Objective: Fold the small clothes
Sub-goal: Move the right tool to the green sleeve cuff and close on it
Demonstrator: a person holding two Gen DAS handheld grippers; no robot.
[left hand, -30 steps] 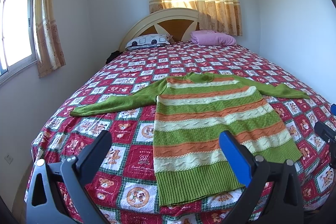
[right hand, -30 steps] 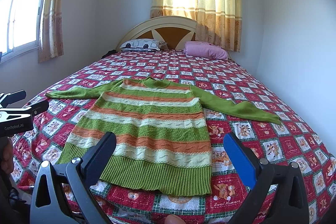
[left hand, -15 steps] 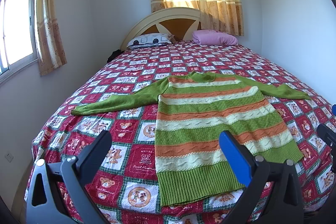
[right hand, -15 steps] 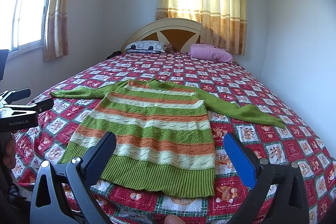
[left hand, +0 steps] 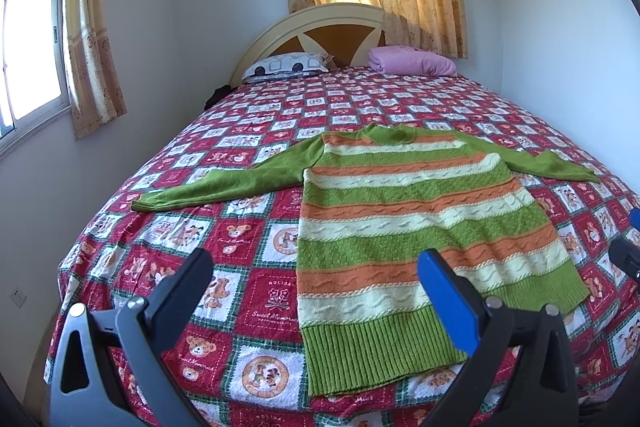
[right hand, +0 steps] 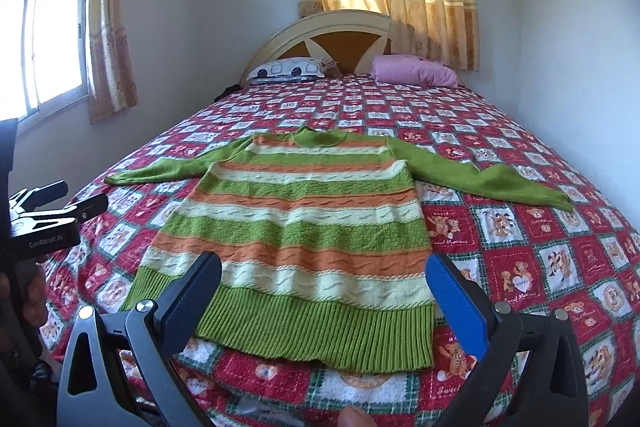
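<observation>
- My left gripper (left hand: 314,269): jaws spread wide, nothing between them, held above the foot end of the bed (left hand: 256,311), not touching the sweater (left hand: 400,227).
- My right gripper (right hand: 324,273): jaws likewise wide apart and empty, raised over the sweater's ribbed hem (right hand: 316,331).
- Sweater, striped green, orange and cream: flat on the bed, sleeves spread to both sides, collar toward the headboard (left hand: 332,27).
- Beyond the sweater, at the headboard: patterned pillow (left hand: 286,65) and pink pillow (left hand: 412,61).
- Right view only: my left gripper at the sweater's left, with fingers (right hand: 34,297) gripping its handle.
- Left view only: my right gripper's tips at the frame's right edge, beside the sweater.
</observation>
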